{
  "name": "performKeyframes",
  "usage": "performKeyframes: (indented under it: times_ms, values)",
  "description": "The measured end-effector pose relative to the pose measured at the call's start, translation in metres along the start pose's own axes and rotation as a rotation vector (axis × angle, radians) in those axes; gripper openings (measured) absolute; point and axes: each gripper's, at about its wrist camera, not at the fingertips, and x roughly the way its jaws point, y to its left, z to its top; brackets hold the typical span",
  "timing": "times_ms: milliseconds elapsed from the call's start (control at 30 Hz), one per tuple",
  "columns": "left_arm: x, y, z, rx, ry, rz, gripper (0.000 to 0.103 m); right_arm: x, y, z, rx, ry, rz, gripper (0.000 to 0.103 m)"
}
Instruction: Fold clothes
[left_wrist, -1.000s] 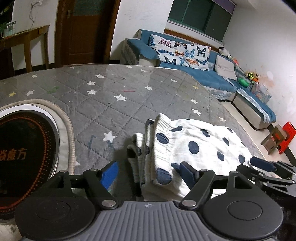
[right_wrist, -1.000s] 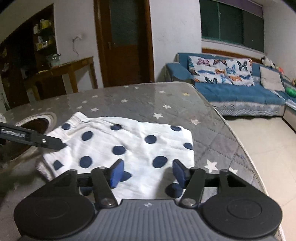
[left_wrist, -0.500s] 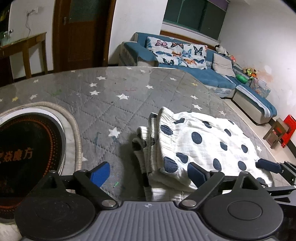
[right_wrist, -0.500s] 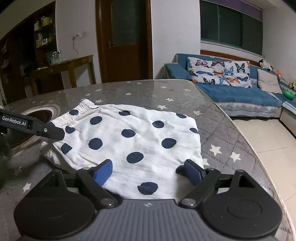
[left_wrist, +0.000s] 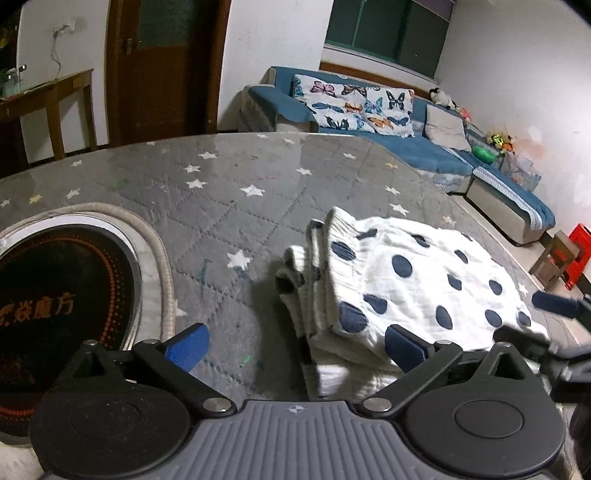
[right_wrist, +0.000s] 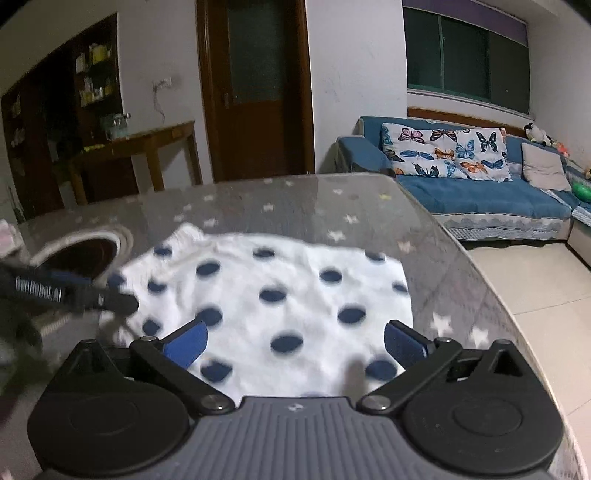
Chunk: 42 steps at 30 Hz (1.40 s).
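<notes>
A white garment with navy dots (left_wrist: 424, 288) lies folded in a layered stack on the table, its thick folded edge facing left. My left gripper (left_wrist: 295, 347) hovers at that edge with its jaws opening wide; the pads (left_wrist: 188, 347) touch no cloth. In the right wrist view the same garment (right_wrist: 277, 295) spreads flat under my right gripper (right_wrist: 295, 343), whose jaws are also opening and press on nothing. One right finger (left_wrist: 554, 302) shows at the garment's far corner in the left view, and a left finger (right_wrist: 74, 291) shows at its left edge in the right view.
The table (left_wrist: 221, 192) has a grey star-print quilted cover under glass. A round black cooktop (left_wrist: 44, 302) is set into it on the left. The table's curved edge drops off to the right toward a blue sofa (left_wrist: 406, 147) and a red stool (left_wrist: 578, 254).
Both grippers' jaws have spread from partly closed to wide, letting go of the garment. The garment now rests flat and folded on the table.
</notes>
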Motion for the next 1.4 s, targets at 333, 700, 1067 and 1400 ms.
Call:
performKeyframes:
  times_ms: [333, 700, 1067, 1400]
  values:
    - [0.004, 0.005, -0.001, -0.017, 0.010, 0.000, 0.103, 0.072, -0.006, 0.049, 0.067, 0.096, 0.038, 0.103]
    - [0.011, 0.010, -0.006, -0.018, 0.023, -0.027, 0.103, 0.125, 0.003, 0.046, 0.092, 0.170, -0.024, 0.103]
    - [0.000, 0.008, -0.008, -0.009, 0.000, -0.034, 0.103, 0.118, 0.012, 0.046, 0.066, 0.165, -0.054, 0.103]
    - [-0.018, 0.014, -0.008, 0.002, -0.050, -0.030, 0.103, 0.085, 0.023, 0.035, 0.026, 0.127, -0.022, 0.103]
